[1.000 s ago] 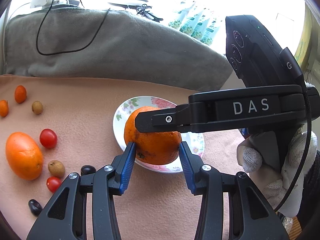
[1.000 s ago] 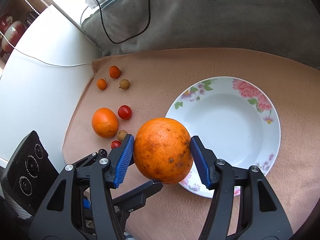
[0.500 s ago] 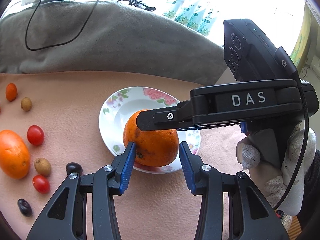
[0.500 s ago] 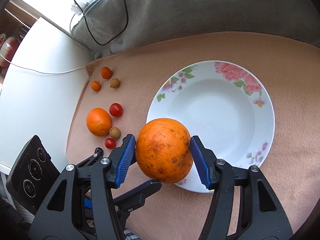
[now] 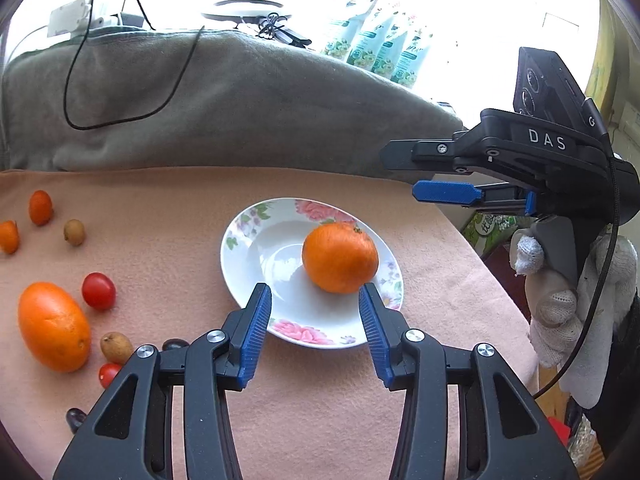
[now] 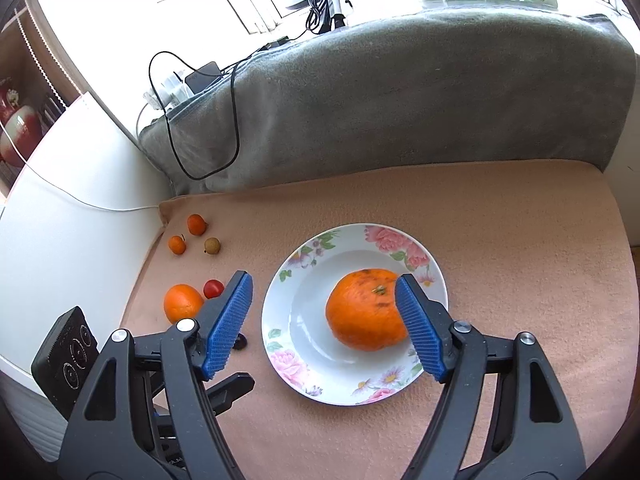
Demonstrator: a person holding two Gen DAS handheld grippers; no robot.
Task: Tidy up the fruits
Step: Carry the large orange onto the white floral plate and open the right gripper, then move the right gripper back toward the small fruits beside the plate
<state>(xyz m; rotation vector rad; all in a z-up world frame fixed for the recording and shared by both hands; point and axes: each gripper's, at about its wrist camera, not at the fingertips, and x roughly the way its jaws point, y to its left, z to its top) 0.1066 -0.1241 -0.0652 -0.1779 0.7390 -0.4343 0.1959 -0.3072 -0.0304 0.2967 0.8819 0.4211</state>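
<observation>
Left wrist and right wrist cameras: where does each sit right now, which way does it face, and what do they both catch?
Left wrist: behind the open left gripper, facing the plate and big orange; the right gripper and gloved hand show at right.
Right wrist: above the open right gripper, looking down at the plate; the left gripper's camera body shows lower left.
Shared: plate, big orange, loose fruit, grey blanket.

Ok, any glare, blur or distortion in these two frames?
Left wrist view: window blown out white, fisheye bends the pink cloth, orange sharp. Right wrist view: window overexposed, plate shows soft shadow, orange in focus.
</observation>
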